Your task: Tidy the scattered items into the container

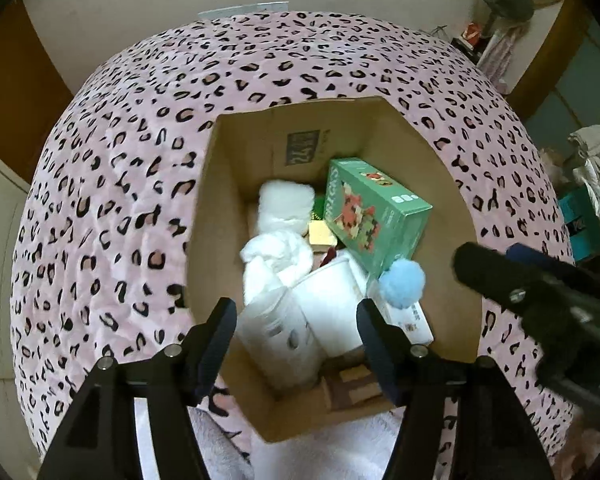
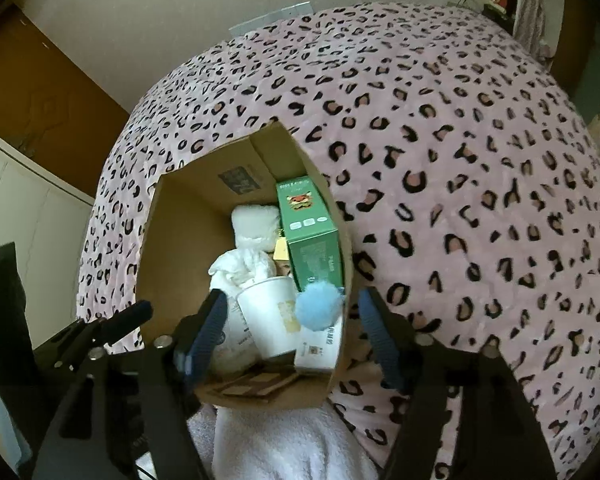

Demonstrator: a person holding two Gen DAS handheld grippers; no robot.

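An open brown cardboard box [image 1: 220, 216] sits on a bed covered in a pink leopard-print blanket [image 1: 112, 184]. Inside the box, a green printed carton [image 1: 374, 212] leans against its right wall, with fluffy white cloth [image 1: 278, 232] to the left of the carton. Nearer the front wall, a white paper cup [image 1: 332, 304] lies tilted, a fluffy light-blue pompom [image 1: 403, 281] resting just beside it. The left hand-held gripper [image 1: 296, 334] hangs above the box, jaws spread and holding nothing. The right hand-held gripper [image 2: 292, 330] hovers over the box's right wall, likewise spread wide with nothing between its jaws.
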